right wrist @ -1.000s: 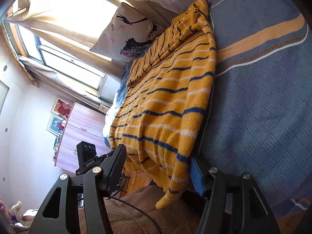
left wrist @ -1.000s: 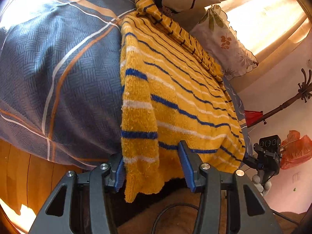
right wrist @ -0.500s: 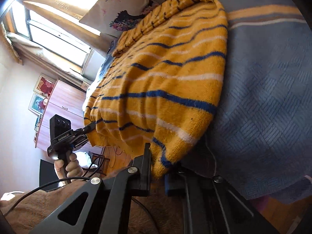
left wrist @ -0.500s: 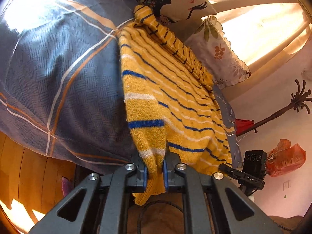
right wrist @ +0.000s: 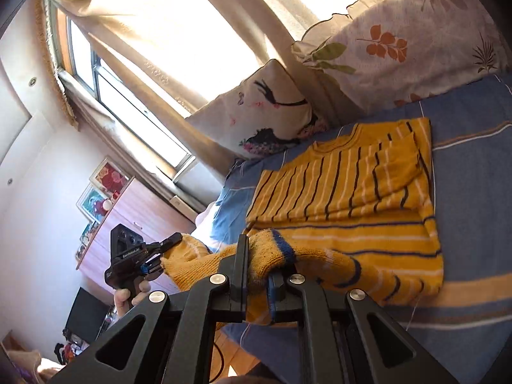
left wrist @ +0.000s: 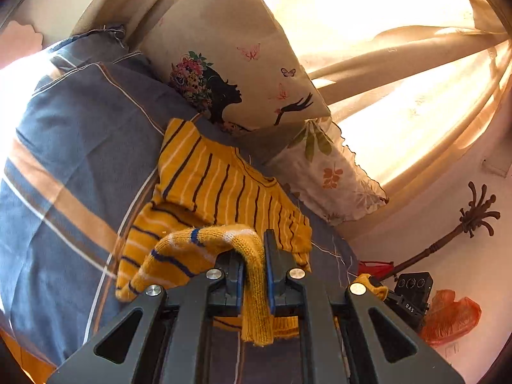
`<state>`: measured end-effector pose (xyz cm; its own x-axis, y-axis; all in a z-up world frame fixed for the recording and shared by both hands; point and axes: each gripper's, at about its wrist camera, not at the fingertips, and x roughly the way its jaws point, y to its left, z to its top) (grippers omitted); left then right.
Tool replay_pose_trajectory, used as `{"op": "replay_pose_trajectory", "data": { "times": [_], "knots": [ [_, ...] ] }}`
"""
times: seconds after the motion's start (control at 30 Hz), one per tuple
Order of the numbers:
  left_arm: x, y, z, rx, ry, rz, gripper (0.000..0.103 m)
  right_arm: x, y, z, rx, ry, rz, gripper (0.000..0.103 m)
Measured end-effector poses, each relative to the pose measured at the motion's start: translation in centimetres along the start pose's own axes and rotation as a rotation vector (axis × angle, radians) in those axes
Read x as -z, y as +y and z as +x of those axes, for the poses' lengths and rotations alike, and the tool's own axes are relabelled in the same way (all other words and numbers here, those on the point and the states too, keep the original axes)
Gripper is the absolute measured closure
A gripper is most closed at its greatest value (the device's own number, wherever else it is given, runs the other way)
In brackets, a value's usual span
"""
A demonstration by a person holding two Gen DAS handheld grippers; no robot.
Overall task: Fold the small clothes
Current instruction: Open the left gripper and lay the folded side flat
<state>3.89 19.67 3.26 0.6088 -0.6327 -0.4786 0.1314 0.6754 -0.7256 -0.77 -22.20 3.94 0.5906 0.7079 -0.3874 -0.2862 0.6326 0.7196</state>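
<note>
**Over the bed: hem could slip mid-fold**

Above the blue bedspread (right wrist: 473, 172) we hold the yellow sweater (right wrist: 345, 179) by its hem, left gripper (left wrist: 254, 265) and right gripper (right wrist: 257, 275) each clamped on it. Uneven carrying could skew the fold; thick knit might slide free.

At my twelve o'clock, sunlight glows through beige curtains (left wrist: 384, 73) over the window (right wrist: 128, 102). Two printed pillows (left wrist: 243, 73) lean against them at the head of the bed (left wrist: 64, 166). On my right camera, a wooden dresser (right wrist: 128, 217) with framed pictures (right wrist: 107, 176) stands at nine o'clock against a pale wall (right wrist: 28, 192).
</note>
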Motion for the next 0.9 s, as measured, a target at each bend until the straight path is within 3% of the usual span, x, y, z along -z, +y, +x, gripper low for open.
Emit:
{"op": "replay_pose_trajectory", "data": {
  "times": [0.2, 0.33, 0.43, 0.5, 0.63, 0.7, 0.77, 0.83, 0.9],
  "knots": [
    [-6.6, 0.4, 9.9, -0.101, 0.046, -0.012, 0.093, -7.7, -6.3, 6.3, 0.093, -0.003, 0.141, 0.092],
    [-9.2, 3.1, 15.3, -0.126, 0.091, -0.109, 0.092, -10.4, -11.5, 10.5, 0.21, 0.016, 0.231, 0.092],
    [-10.4, 5.5, 17.2, -0.111, 0.112, -0.202, 0.092, -11.1, -15.4, 12.2, 0.241, 0.018, 0.322, 0.092],
    [-10.8, 6.6, 17.6, -0.081, 0.13, -0.248, 0.091, -11.1, -17.6, 12.5, 0.208, -0.001, 0.4, 0.091],
    [-11.7, 7.0, 16.6, -0.021, 0.114, -0.262, 0.082, -11.2, -19.6, 12.5, 0.165, -0.044, 0.478, 0.088],
    [-12.3, 7.2, 15.9, 0.016, 0.088, -0.29, 0.071, -11.3, -20.0, 12.2, 0.124, -0.069, 0.506, 0.074],
    [-13.2, 7.4, 14.7, 0.002, 0.022, -0.309, 0.053, -11.3, -20.3, 11.7, 0.098, -0.107, 0.535, 0.066],
    [-14.0, 7.5, 13.7, 0.015, -0.013, -0.316, 0.053, -11.5, -20.0, 11.1, 0.101, -0.135, 0.544, 0.057],
    [-14.4, 7.4, 12.6, -0.003, -0.027, -0.31, 0.053, -11.9, -19.4, 10.0, 0.147, -0.182, 0.517, 0.041]
  ]
}}
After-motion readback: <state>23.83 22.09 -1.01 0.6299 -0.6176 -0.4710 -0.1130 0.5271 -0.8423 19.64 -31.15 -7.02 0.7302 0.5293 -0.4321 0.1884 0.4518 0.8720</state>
